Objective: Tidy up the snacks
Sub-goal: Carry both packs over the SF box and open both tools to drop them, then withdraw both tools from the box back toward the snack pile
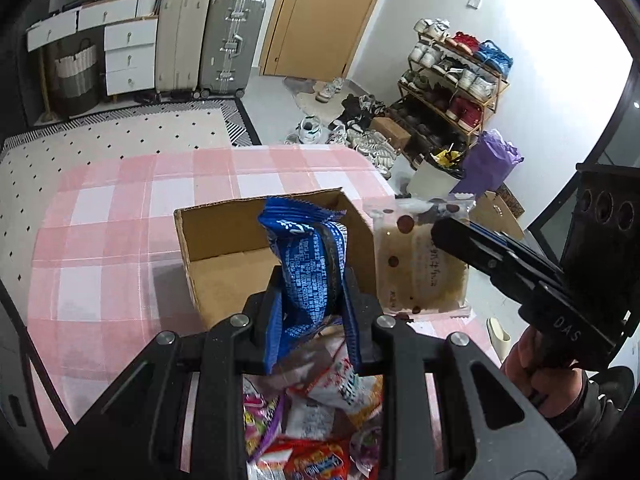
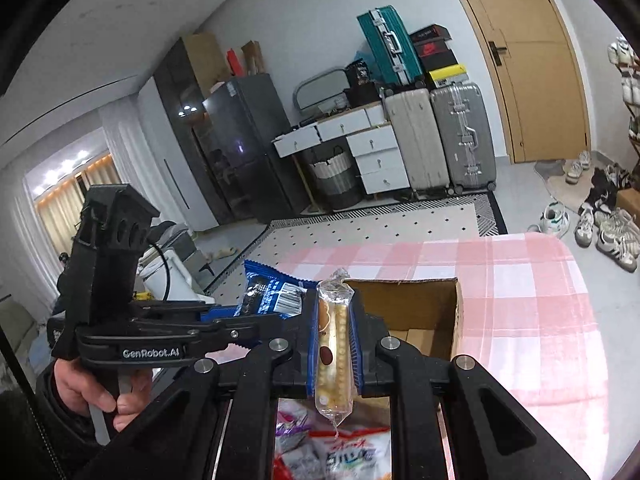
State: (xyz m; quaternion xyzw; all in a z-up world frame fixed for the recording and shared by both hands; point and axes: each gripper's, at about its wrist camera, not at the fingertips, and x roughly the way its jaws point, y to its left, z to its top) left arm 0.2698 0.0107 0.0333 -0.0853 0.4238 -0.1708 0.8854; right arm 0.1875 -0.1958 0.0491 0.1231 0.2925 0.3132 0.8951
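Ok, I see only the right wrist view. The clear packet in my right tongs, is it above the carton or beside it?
Observer: Beside it. In the left wrist view the clear packet hangs outside the cardboard box, past its right-hand wall.
Operator: And is something already inside the box?
Observer: The part of its floor that shows there is bare cardboard. The near part is hidden behind the left tongs.
Operator: Do they really grip the blue packet?
Observer: Yes. Both pads press on the blue packet, which stands upright between them, in front of the box opening.
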